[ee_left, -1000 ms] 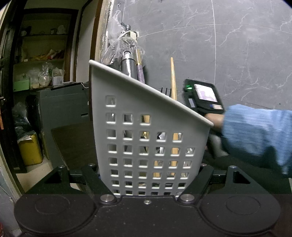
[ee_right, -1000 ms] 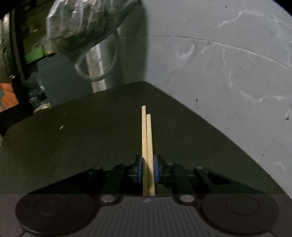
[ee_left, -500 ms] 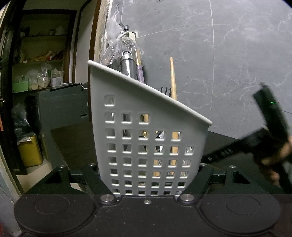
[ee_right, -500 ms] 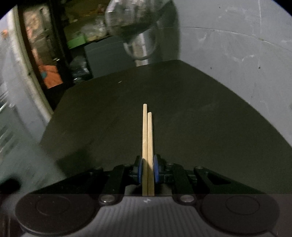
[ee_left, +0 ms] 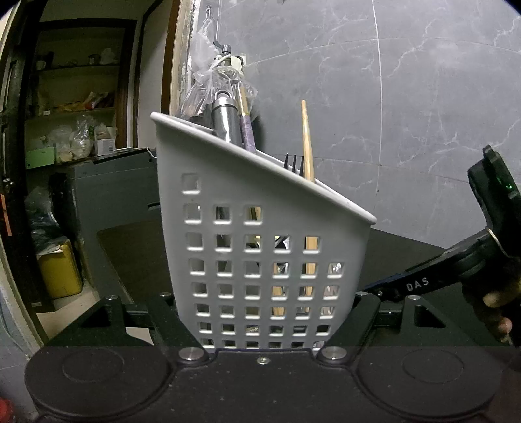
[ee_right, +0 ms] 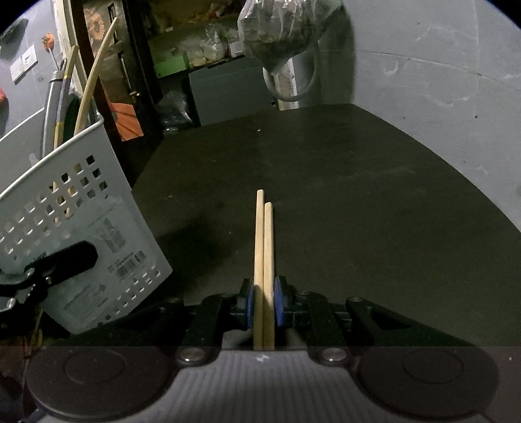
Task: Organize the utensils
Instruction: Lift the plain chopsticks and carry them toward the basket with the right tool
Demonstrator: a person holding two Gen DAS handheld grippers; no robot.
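My left gripper [ee_left: 263, 312] is shut on a white perforated utensil basket [ee_left: 254, 234] and holds it tilted. Inside it stand a wooden chopstick [ee_left: 306, 140], a black fork [ee_left: 293, 164] and a steel utensil [ee_left: 224, 120]. My right gripper [ee_right: 263, 297] is shut on a pair of wooden chopsticks [ee_right: 263, 247] that point forward over the dark table [ee_right: 342, 195]. The basket [ee_right: 75, 227] shows at the left of the right wrist view, with the left gripper [ee_right: 49, 270] clamped on its wall. The right gripper [ee_left: 456, 273] shows at the right of the left wrist view, beside the basket.
A grey marble wall [ee_left: 407, 97] stands behind the table. A plastic bag [ee_right: 286, 29] hangs on a pipe at the far corner. A doorway with cluttered shelves [ee_left: 75, 107] and a yellow container [ee_left: 60, 270] lie to the left.
My right gripper has swung left with the chopsticks, so the basket has come into its view. The basket in my left gripper has hardly moved.
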